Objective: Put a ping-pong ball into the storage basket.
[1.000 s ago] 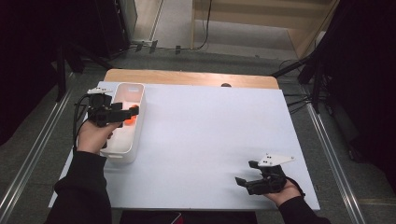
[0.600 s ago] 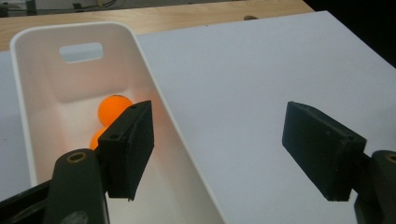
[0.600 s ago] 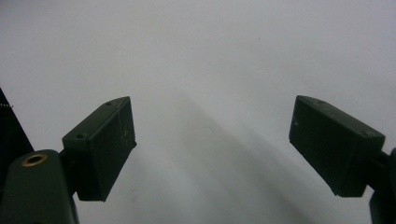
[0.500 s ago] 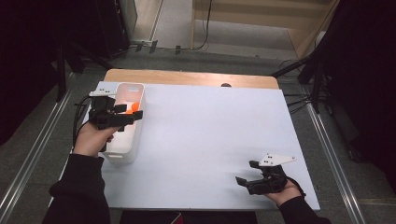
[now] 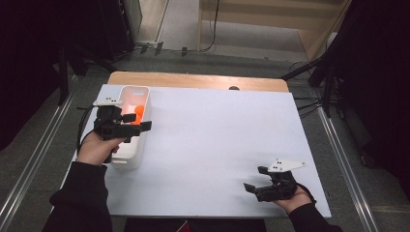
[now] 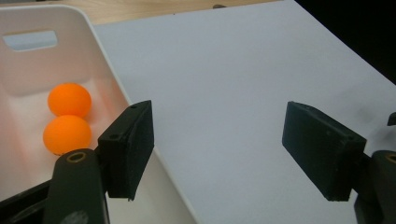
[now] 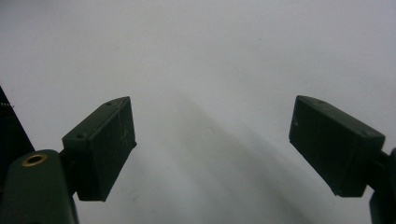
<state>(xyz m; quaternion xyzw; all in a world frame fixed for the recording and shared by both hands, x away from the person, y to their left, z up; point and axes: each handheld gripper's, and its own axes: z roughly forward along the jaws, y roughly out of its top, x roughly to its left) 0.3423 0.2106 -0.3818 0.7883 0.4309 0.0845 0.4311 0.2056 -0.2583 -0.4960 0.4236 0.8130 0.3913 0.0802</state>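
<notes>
While the left gripper [image 5: 140,125] hangs over the near right wall of the white bin [image 6: 112,88], its jaws stand wide with nothing between them, so I judge it holds nothing. Two orange balls [image 6: 68,116] lie touching each other inside the bin, toward its far end; probably the bin is there to collect them. Well apart from the bin, at the near right of the white table [image 5: 217,145], the right gripper [image 5: 255,180] rests low, also wide and empty.
</notes>
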